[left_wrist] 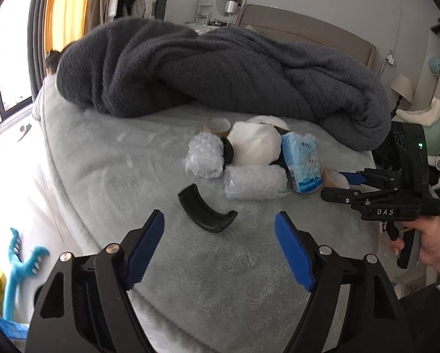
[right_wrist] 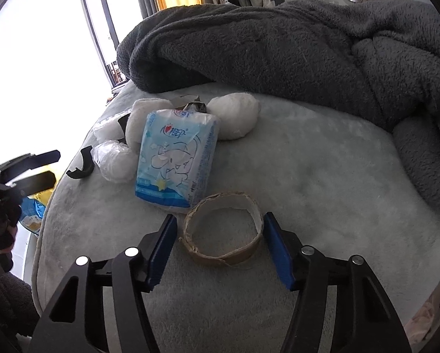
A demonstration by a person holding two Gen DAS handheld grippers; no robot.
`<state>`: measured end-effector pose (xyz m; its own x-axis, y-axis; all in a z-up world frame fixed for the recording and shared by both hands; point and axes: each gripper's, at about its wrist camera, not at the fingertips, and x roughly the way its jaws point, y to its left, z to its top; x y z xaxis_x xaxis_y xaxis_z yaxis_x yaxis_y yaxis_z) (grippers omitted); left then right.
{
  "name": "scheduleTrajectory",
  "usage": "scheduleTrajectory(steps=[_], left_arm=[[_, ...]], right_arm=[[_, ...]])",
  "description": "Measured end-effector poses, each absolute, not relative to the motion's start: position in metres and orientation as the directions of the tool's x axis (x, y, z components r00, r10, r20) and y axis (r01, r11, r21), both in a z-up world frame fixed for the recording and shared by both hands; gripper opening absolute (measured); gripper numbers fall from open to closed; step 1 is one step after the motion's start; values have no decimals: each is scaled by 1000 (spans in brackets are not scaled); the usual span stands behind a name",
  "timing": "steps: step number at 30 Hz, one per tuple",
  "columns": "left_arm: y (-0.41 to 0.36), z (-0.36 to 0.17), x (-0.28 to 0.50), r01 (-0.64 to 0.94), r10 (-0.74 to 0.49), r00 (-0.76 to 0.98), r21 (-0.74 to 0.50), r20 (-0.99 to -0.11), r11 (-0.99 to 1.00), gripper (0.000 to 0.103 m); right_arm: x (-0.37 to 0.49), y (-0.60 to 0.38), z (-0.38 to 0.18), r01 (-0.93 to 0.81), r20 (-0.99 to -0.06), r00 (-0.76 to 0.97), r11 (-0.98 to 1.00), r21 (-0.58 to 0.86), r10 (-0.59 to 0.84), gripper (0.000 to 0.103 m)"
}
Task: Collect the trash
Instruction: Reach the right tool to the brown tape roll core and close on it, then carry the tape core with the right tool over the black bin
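Note:
Trash lies on the grey bed cover [left_wrist: 131,176]: a curved black plastic piece [left_wrist: 203,210], two bubble-wrap rolls [left_wrist: 205,156] [left_wrist: 255,181], a blue tissue pack [left_wrist: 301,160] and a brown cardboard tape ring [right_wrist: 223,232]. My left gripper [left_wrist: 220,226] is open and empty, just short of the black piece. My right gripper [right_wrist: 220,229] is open with a finger on each side of the cardboard ring, close to touching it. The ring also shows in the left wrist view [left_wrist: 334,178], at the right gripper's [left_wrist: 336,186] tips. The black piece [right_wrist: 81,163] and tissue pack [right_wrist: 176,158] show in the right wrist view.
A white plush toy [left_wrist: 253,144] lies among the trash, with another cardboard ring [left_wrist: 217,126] behind it. A dark grey blanket [left_wrist: 220,67] is heaped across the back of the bed. The bed's edge drops off at the left, where a blue toy [left_wrist: 20,264] lies.

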<state>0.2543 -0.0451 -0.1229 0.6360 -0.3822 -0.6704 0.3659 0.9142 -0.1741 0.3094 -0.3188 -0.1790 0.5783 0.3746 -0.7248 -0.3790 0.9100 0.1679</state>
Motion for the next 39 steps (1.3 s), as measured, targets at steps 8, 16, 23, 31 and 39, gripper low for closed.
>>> scheduleTrajectory(steps=[8,16,23,31,39], left_arm=[[-47,-128,266,320,-330,658,-146,-676,936,68],[-52,-137,282,323,-338,642,-157,-688,933,55],[-53,-136,286,300,-326,642,-164,-694,940,42],[-49,-120,280,275,-315,661,-170,-682,946,42],[-21,-109,271,244,-305,687,-186,-660,952,42]], right_arm=[[310,-323,-178,-369,-722,574,909,193,386,52],[309,-330,-173,-365,-703,583,904,222,407,49],[311,-331,-159,-335,-675,624,915,224,394,49],[312,-302,-119,-341,-611,674,908,241,415,49],[310,-240,-91,-406,-574,667,877,257,476,49]])
